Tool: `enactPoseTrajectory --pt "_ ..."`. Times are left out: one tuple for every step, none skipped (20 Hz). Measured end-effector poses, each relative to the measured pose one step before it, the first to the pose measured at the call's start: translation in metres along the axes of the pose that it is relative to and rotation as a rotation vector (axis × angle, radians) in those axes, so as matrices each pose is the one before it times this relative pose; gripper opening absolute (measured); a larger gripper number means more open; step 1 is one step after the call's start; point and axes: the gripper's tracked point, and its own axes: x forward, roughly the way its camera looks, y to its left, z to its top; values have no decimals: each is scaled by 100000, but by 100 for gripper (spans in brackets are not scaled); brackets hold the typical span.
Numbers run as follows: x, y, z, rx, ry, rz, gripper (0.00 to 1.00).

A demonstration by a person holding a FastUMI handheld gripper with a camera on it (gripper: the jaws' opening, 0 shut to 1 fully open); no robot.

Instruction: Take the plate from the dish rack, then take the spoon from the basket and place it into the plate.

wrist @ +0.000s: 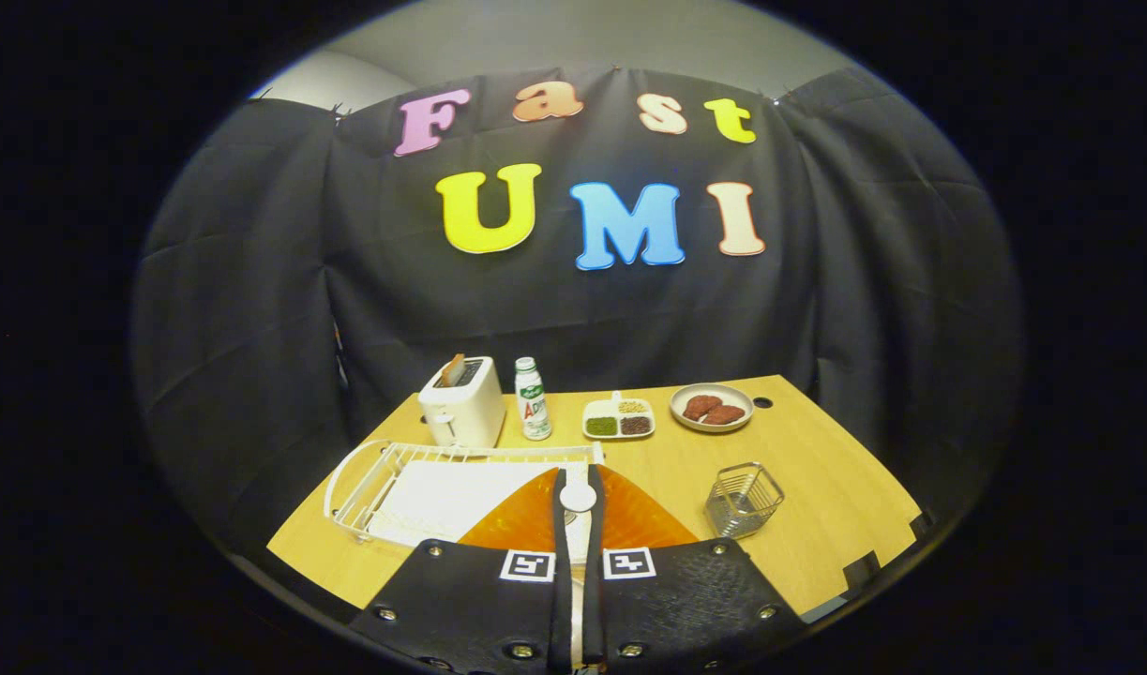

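Now spoon in gripper, over plate

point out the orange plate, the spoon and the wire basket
orange plate (521, 525), gripper view, on its ribbed surface beside the claw's fingers
spoon (578, 498), gripper view, on its round bowl, held between the closed fingers above the plate
wire basket (744, 500), gripper view, on its front mesh wall

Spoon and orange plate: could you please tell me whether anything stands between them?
Nothing visible does. The gripper is shut on the spoon, and the orange plate lies directly beneath and just ahead of the fingers, beside the dish rack. The basket stands off to the side, clear of the path.
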Motion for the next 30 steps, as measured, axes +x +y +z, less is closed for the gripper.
enactPoseTrajectory --pt "-266 1306 -757 -927 1572 2657 5" --pt "-74 855 -684 -871 1432 1788 5" --pt "-115 1006 -790 -1167 1874 1919 4" --pt "57 884 -962 -921 1936 1531 5" --pt "-1 703 -831 -865 1832 1479 5" --pt "-207 666 -773 -845 1700 1241 5" --pt "31 515 -706 -821 1542 936 5" --pt "356 476 -788 -720 1545 849 4" --pt "263 358 -779 -519 1690 519 5" --pt "403 241 -803 -333 1687 423 5" --pt "403 152 -652 57 1666 428 4" --pt "371 199 -722 251 1558 449 5" --pt "301 163 -493 250 1290 279 5" --pt "367 24 -576 470 1160 299 5" --pt "267 27 -460 703 1086 292 5" --pt "311 23 -463 970 792 555 5" --pt "291 103 -336 1057 703 828 5" --pt "268 65 -333 762 607 931 4" --pt "272 23 -254 495 605 832 5" --pt "219 -88 -233 259 423 702 5" --pt "198 40 -218 74 412 772 5" --pt "174 -20 -150 32 305 839 7" --pt "83 8 -114 -73 262 957 9" --pt "89 86 -52 -105 127 868 11" --pt "40 -149 272 -177 -270 -170 14" --pt "-2 -381 94 -6 -456 -515 17" --pt "78 -81 231 434 -567 222 18" --pt "-9 -77 179 347 -347 -176 20" --pt "-7 -159 221 172 -98 -197 22" --pt "-45 -172 260 -173 -441 -69 22"
